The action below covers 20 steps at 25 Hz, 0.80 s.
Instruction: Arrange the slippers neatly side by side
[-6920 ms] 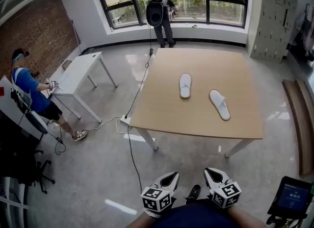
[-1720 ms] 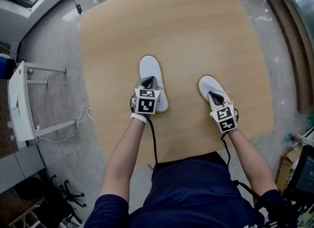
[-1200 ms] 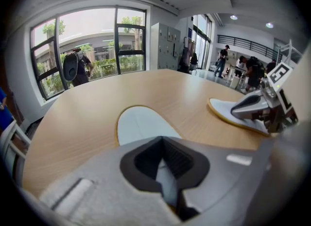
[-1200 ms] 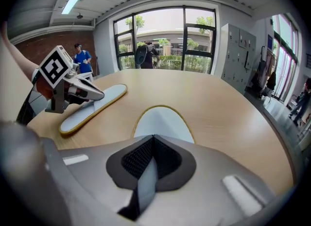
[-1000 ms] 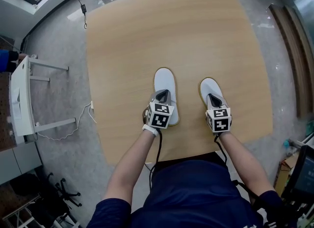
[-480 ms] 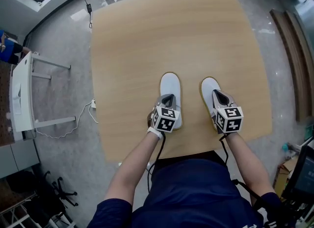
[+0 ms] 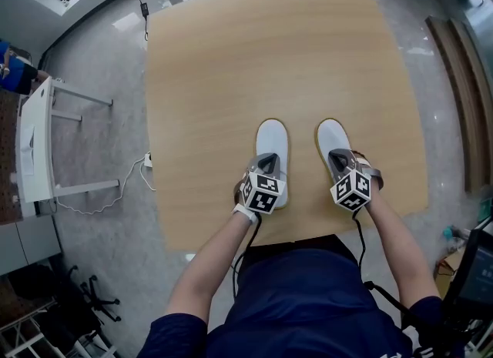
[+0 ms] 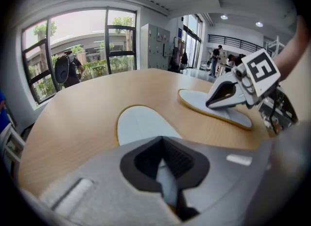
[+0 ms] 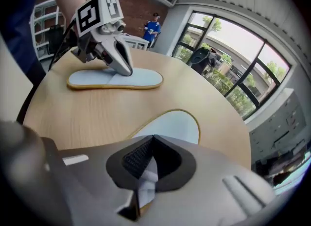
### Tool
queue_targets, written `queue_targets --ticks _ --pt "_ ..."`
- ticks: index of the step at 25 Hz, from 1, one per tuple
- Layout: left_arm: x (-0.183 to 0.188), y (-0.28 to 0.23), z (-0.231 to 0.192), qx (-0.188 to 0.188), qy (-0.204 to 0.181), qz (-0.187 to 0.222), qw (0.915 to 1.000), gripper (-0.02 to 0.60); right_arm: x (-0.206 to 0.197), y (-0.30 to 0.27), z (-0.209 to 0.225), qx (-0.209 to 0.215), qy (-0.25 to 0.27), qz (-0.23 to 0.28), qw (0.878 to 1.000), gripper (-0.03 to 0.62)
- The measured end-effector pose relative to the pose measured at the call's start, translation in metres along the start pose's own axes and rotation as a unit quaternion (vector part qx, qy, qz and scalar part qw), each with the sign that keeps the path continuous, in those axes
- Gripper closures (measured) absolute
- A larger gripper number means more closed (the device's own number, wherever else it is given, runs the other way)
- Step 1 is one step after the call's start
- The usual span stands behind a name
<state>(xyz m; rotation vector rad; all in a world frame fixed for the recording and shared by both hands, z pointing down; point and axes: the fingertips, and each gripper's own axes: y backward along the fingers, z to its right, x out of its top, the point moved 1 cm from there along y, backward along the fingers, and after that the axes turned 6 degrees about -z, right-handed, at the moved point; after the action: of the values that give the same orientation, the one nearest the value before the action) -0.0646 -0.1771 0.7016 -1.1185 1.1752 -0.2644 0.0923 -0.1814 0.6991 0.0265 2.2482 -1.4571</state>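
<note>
Two white slippers with yellow-edged soles lie parallel, toes away from me, near the front edge of the wooden table (image 7: 231, 64). The left slipper (image 7: 273, 139) has my left gripper (image 7: 266, 164) over its heel half, shut on its white upper (image 8: 141, 123). On the right slipper (image 7: 331, 135) sits my right gripper (image 7: 340, 159), likewise shut on white fabric (image 9: 172, 125). A narrow strip of bare wood separates the pair. Each gripper view shows the other gripper on the other slipper: the right gripper (image 8: 228, 91) and the left gripper (image 9: 116, 57).
The table's front edge (image 7: 308, 229) runs just behind the heels. A small white table (image 7: 31, 148) and a floor cable (image 7: 127, 187) are at the left. A wooden bench (image 7: 462, 95) lies on the right. A person in blue (image 7: 11, 71) stands far left.
Both slippers have slid toward the front edge with the grippers on them. The left one has moved right, closer to the right one, and they now lie parallel.
</note>
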Motion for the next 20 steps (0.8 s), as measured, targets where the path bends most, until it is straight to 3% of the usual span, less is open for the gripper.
queue_targets --ticks 3,14,20 --pt "-0.001 0.000 0.002 0.004 0.004 0.001 1.0000 0.578 0.004 -0.001 0.004 0.002 -0.056 0.004 0.998 0.583" --pt "-0.007 0.002 0.019 0.023 0.014 -0.006 0.9996 0.578 0.025 -0.008 -0.005 -0.022 -0.132 0.000 0.991 0.583" --pt "-0.010 0.005 0.026 0.019 0.026 -0.006 0.9995 0.578 0.036 -0.009 -0.012 -0.014 -0.173 -0.006 0.985 0.583"
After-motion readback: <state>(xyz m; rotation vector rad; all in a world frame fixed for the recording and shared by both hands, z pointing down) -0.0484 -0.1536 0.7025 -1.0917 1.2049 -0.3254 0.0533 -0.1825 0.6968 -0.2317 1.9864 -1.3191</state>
